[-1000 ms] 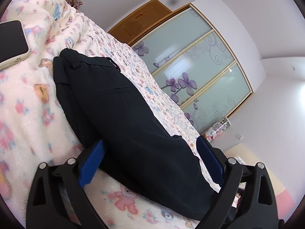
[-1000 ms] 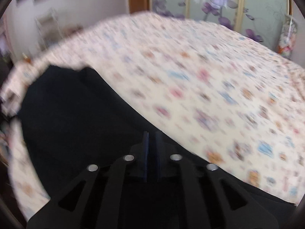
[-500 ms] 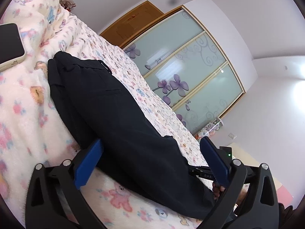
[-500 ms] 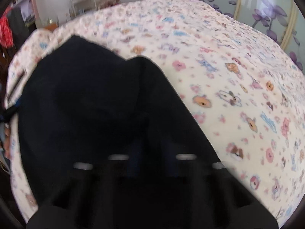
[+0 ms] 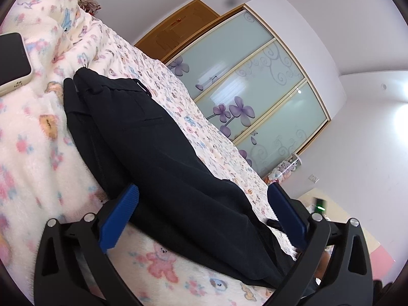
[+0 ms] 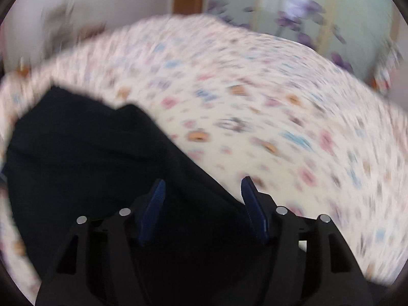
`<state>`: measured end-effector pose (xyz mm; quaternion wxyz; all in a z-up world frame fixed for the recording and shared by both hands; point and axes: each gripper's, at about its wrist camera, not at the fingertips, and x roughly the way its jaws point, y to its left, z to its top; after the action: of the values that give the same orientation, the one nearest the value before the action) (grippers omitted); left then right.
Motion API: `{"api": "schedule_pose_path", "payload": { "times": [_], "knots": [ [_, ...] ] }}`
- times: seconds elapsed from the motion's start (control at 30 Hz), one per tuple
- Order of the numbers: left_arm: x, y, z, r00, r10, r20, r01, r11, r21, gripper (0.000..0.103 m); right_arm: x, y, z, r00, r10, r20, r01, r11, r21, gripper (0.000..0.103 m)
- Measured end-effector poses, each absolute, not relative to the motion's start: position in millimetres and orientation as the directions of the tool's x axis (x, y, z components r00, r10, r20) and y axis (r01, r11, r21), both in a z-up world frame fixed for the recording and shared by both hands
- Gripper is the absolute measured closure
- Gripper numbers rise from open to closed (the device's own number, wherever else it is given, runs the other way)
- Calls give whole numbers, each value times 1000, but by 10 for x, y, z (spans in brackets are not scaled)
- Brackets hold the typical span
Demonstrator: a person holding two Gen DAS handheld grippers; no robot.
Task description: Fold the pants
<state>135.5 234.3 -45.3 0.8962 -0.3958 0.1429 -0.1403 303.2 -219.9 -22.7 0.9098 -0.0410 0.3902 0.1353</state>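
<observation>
Fleecy cream blanket [image 5: 30, 153] printed with bears and flowers, dark-screened phone [image 5: 11, 62] lying on it at left, frosted sliding wardrobe doors [image 5: 257, 97] with purple flowers, wooden door [image 5: 178, 29] beside them

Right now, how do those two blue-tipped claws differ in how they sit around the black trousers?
The left gripper is spread very wide, its blue pads straddling the black pants without pressing them. The right gripper is narrower; its jaws have just been opening, pants fabric between the pads, ungripped. The left view is sharp, the right blurred. Both have black frames and work over the patterned blanket.
</observation>
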Motion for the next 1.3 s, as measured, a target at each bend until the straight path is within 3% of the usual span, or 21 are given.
{"api": "schedule_pose_path", "payload": {
  "times": [0.07, 0.13, 0.2, 0.27, 0.3, 0.33, 0.37, 0.47, 0.5, 0.57, 0.7, 0.83, 0.97, 1.07, 1.2, 1.3],
  "knots": [
    [1356, 2341, -451, 920, -365, -144, 139, 647, -750, 2, 2749, -2668, -143, 676, 267, -687, -222, 962, 156, 40],
    [1355, 2337, -451, 919, -364, -148, 137, 649, -749, 2, 2491, -3175, -102, 707, 219, -673, -121, 974, 190, 40],
    [1368, 2326, -447, 918, -363, -160, 130, 656, -744, 2, 2318, -3661, -141, 725, 133, -676, 8, 979, 202, 40],
    [1384, 2320, -445, 917, -361, -172, 123, 664, -738, 2, 2271, -4326, -382, 641, -37, -767, 260, 950, 172, 40],
    [1392, 2317, -445, 916, -359, -177, 119, 668, -735, 2, 2245, -4580, -500, 584, -79, -808, 349, 923, 162, 46],
    [1398, 2313, -445, 916, -358, -182, 117, 671, -732, 2, 2125, -4856, -556, 597, -23, -802, 374, 892, 253, 70],
    [1401, 2309, -446, 915, -357, -188, 113, 675, -729, 2, 1992, -5023, -527, 630, 7, -777, 396, 858, 328, 71],
    [1405, 2306, -452, 913, -357, -195, 111, 680, -725, 2, 1458, -5333, -271, 739, -35, -673, 444, 777, 446, 57],
    [1404, 2305, -451, 913, -357, -196, 111, 680, -725, 2, 1215, -5426, -160, 779, -47, -626, 433, 762, 481, 45],
    [1403, 2307, -453, 913, -357, -195, 111, 680, -724, 2, 913, -5543, -48, 800, -95, -593, 451, 747, 489, 39],
    [1404, 2306, -451, 913, -357, -196, 111, 681, -724, 2, 207, -5883, -10, 806, -170, -567, 530, 633, 564, 39],
    [1401, 2304, -449, 914, -357, -194, 111, 680, -725, 2, -101, -6095, -332, 789, -114, -603, 573, 488, 658, 39],
    [1401, 2303, -449, 913, -357, -195, 111, 680, -725, 2, -51, -6108, -540, 800, -43, -598, 543, 476, 692, 43],
    [1400, 2301, -449, 914, -357, -195, 111, 680, -725, 2, 66, -6066, -591, 795, -23, -606, 540, 482, 690, 44],
    [1400, 2301, -448, 914, -357, -195, 111, 680, -725, 2, 174, -6087, -686, 723, -65, -687, 628, 475, 616, 46],
    [1400, 2300, -447, 914, -356, -196, 110, 681, -724, 2, 172, -6141, -759, 726, -101, -680, 647, 434, 627, 48]
  ]
}}
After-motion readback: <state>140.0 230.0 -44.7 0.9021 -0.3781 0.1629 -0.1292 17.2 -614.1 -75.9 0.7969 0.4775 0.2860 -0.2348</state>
